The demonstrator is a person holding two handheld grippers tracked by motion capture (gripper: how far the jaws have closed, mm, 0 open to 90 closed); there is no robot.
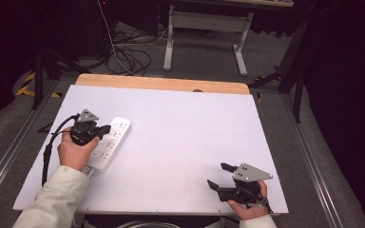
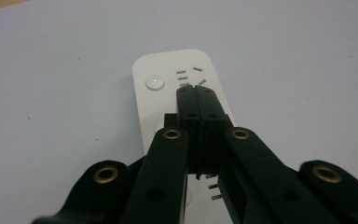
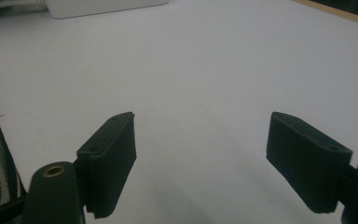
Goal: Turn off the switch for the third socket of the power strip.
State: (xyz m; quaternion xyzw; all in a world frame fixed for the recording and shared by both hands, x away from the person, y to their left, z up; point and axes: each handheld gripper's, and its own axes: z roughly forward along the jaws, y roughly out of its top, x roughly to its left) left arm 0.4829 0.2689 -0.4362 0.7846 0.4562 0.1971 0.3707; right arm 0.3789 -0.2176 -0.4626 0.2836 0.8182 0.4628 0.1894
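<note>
A white power strip (image 1: 118, 130) lies on the left part of the white table top (image 1: 185, 128), running from near left to far right. My left gripper (image 1: 107, 128) is over its middle, held in a hand. In the left gripper view the left gripper (image 2: 196, 89) is shut, jaws pressed together with nothing between them, tips just over the power strip (image 2: 168, 65) near its socket slots and round button (image 2: 154, 82). My right gripper (image 1: 216, 175) rests near the front right edge, open. In the right gripper view the right gripper (image 3: 205, 140) stands wide open over bare table.
A wooden strip (image 1: 161, 83) runs along the table's far edge. Cables (image 1: 128, 57) and a white desk frame (image 1: 204, 23) are on the floor beyond. The end of the power strip (image 3: 102, 7) sits far off in the right gripper view.
</note>
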